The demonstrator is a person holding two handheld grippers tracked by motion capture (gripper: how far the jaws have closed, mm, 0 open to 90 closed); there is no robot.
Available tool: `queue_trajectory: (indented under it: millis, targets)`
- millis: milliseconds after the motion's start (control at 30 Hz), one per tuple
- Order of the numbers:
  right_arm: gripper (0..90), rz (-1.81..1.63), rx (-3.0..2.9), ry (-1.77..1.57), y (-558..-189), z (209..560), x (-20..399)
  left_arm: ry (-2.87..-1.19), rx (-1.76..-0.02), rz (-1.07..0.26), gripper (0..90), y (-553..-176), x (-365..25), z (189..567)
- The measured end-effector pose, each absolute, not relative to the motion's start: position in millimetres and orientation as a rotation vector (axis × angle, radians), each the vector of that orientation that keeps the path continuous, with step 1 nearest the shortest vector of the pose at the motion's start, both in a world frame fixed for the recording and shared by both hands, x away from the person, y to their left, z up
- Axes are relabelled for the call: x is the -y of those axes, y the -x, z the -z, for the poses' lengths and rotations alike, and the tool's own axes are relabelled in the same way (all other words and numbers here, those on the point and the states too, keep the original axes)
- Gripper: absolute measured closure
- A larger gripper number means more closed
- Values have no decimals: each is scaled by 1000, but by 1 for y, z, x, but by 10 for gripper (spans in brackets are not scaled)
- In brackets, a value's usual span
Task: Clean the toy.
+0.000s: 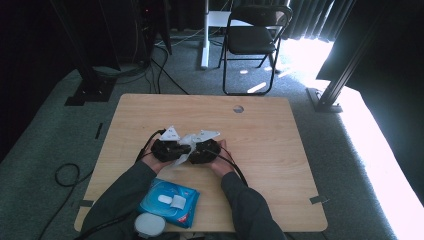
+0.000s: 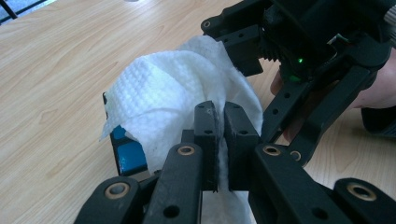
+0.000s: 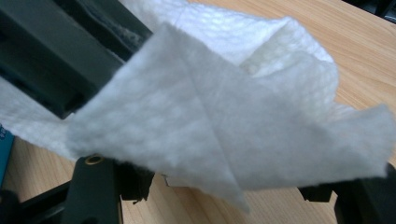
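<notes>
Left gripper view: your claws meet over the bench (image 1: 280, 150)
Left claw (image 2: 219, 135) is clamped on the white wipe (image 2: 163, 102); I cannot tell whether your right claw (image 1: 204, 150) grips it

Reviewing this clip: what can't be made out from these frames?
- Right gripper: in the right gripper view the white wipe covers its jaws, so their state is unclear.
- Blue wipes pack: label too small in the high view.
- Grey round object: cut by the high view's bottom edge.
</notes>
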State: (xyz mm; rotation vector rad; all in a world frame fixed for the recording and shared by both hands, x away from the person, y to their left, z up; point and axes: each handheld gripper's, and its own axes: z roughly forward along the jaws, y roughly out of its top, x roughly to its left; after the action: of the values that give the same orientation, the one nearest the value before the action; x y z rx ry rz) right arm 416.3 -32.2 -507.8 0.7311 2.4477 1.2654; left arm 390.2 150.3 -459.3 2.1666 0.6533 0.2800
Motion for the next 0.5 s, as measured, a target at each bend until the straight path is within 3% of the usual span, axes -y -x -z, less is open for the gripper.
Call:
queue_trajectory:
  millis: [500]
  targets:
    - [343, -1270, -2448, -705, -412, 506, 29, -2138, -705, -300, 852, -401, -157, 457]
